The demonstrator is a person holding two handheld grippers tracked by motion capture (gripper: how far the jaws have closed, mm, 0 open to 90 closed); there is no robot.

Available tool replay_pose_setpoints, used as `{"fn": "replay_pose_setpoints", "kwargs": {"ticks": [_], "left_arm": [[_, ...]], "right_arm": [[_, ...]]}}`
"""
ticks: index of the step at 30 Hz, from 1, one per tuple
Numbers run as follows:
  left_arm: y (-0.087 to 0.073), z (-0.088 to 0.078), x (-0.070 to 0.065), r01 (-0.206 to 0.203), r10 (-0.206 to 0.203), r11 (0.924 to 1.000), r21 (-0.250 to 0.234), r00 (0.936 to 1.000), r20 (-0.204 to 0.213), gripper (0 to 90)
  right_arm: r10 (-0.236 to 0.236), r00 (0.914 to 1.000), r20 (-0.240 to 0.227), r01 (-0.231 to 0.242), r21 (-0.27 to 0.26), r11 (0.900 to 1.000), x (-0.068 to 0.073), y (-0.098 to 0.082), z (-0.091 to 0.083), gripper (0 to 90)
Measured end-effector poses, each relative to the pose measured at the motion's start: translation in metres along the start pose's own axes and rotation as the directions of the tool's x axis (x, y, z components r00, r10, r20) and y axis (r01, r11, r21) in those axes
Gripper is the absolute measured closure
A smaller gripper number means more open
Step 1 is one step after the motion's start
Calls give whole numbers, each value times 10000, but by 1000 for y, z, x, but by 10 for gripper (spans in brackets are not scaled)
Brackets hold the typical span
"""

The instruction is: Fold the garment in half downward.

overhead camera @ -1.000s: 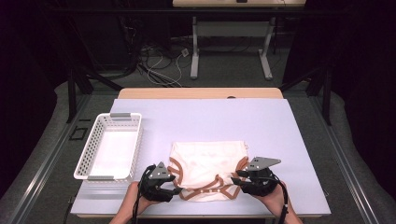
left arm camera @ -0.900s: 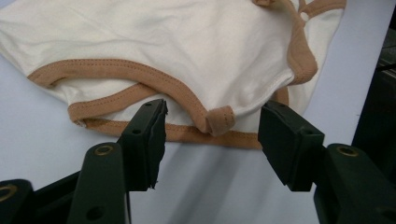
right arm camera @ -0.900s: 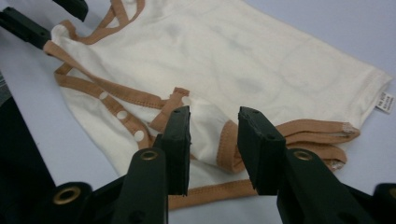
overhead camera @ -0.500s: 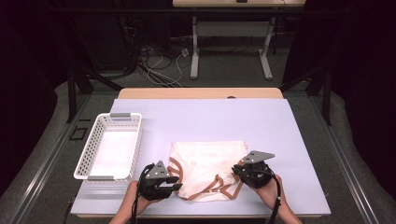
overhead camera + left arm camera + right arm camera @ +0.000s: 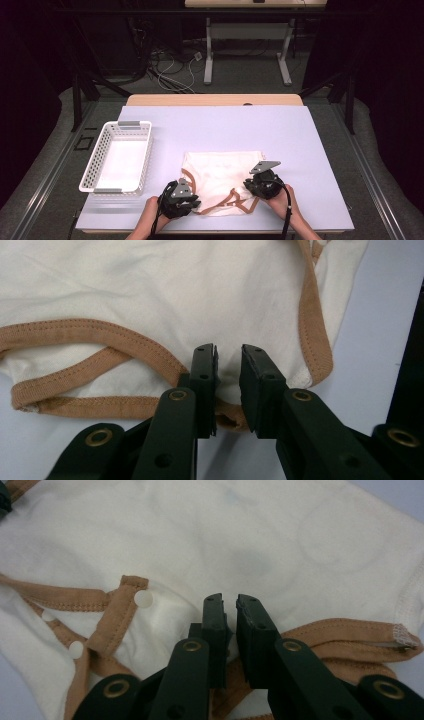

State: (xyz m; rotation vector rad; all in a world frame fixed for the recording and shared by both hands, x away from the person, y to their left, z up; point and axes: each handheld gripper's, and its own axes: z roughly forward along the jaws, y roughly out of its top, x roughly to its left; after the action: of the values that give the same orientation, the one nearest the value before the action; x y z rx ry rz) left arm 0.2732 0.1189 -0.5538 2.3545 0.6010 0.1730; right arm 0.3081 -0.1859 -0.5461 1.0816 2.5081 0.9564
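A cream baby garment (image 5: 222,172) with tan-brown trim lies flat near the front of the lavender table (image 5: 225,125). My left gripper (image 5: 192,204) sits at its near left corner. In the left gripper view its jaws have just been closing, and the left gripper (image 5: 229,352) pinches a fold of cream cloth (image 5: 150,295) beside the trim (image 5: 125,342). My right gripper (image 5: 250,186) is at the near right edge, its jaws also just closed. In the right gripper view the right gripper (image 5: 229,602) nips the cloth (image 5: 240,525) above a brown band (image 5: 340,630), near white snaps (image 5: 143,598).
A white plastic basket (image 5: 117,156) stands at the table's left, nothing visible inside. A person's hands (image 5: 287,200) come in over the front edge. Beyond the table's far wooden edge are dark floor, cables and a desk frame (image 5: 247,50).
Both grippers have slid a little inward onto the garment's near edge and lowered. Their jaws have narrowed from wider apart to a pinch on the cloth.
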Motion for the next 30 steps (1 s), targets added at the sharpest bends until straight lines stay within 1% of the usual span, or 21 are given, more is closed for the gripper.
{"fn": "replay_pose_setpoints", "kwargs": {"ticks": [1,3,4,6,7,8,10,11,14,15,18,20,21,22,23,24,25,26,27,30], "left_arm": [[0,0,0,-16,16,10000,3,10000,-5,764],[-1,0,1,-5,5,10000,-32,10000,13,764],[-1,0,1,0,0,10000,-32,10000,16,764],[-1,0,1,-21,21,10000,-7,10000,18,764],[-1,0,1,-6,6,10000,-33,10000,12,764],[-1,0,1,-10,10,10000,-19,10000,16,764],[-1,0,1,-13,13,10000,-37,10000,13,764],[-1,0,1,-15,15,10000,-24,10000,20,764],[-1,0,0,21,-21,10000,-66,10000,30,764],[-1,0,0,9,-9,10000,-71,10000,22,763],[-1,0,0,-12,13,10000,-75,10000,17,763],[-1,0,0,-9,9,10000,-89,10000,-5,763],[-1,0,0,-5,5,10000,-90,10000,-6,763],[-1,0,0,9,-9,10000,-88,10000,-1,764],[-1,0,0,16,-16,10000,-78,10000,1,766],[-1,0,0,22,-22,10000,-91,10000,-27,769],[-1,0,0,29,-30,9999,-110,10000,-36,774],[-1,0,0,39,-40,9999,-102,10000,-47,777],[-1,0,0,55,-56,9999,-101,10000,-54,781],[-1,0,0,74,-75,9999,-98,9999,-80,798]], "right_arm": [[-151,9999,-39,152,24,9999,-1,0,-1,827],[-147,9999,-13,147,40,9999,0,-1,-3,828],[-18,9999,-149,19,97,10000,1,-2,-4,828],[-90,9998,-183,94,196,9998,2,-1,-6,828],[-53,9997,-240,51,-74,10000,3,-2,-5,829],[-96,9996,-263,102,207,9997,3,-1,-7,830],[-175,9994,-292,183,293,9994,4,-1,-8,831],[-141,9992,-364,150,245,9996,5,-1,-8,831],[-190,9986,-485,210,398,9990,6,-2,-10,831],[-270,9984,-497,297,534,9981,5,-3,-11,831],[-317,9980,-538,357,747,9966,5,-3,-13,831],[-240,9985,-490,274,696,9972,6,-3,-16,829],[-345,9990,-296,361,574,9977,5,-3,-18,830],[-248,9996,-144,253,360,9990,5,-2,-20,836],[-255,9996,85,255,-17,9997,5,0,-21,849],[-279,9994,181,280,-28,9996,4,1,-22,863],[-180,9992,347,187,-188,9996,4,3,-22,878],[-198,9989,418,211,-314,9993,4,5,-20,887],[-211,9988,450,226,-335,9992,4,8,-17,895],[-345,9984,438,351,-133,9993,8,14,-6,900]]}}
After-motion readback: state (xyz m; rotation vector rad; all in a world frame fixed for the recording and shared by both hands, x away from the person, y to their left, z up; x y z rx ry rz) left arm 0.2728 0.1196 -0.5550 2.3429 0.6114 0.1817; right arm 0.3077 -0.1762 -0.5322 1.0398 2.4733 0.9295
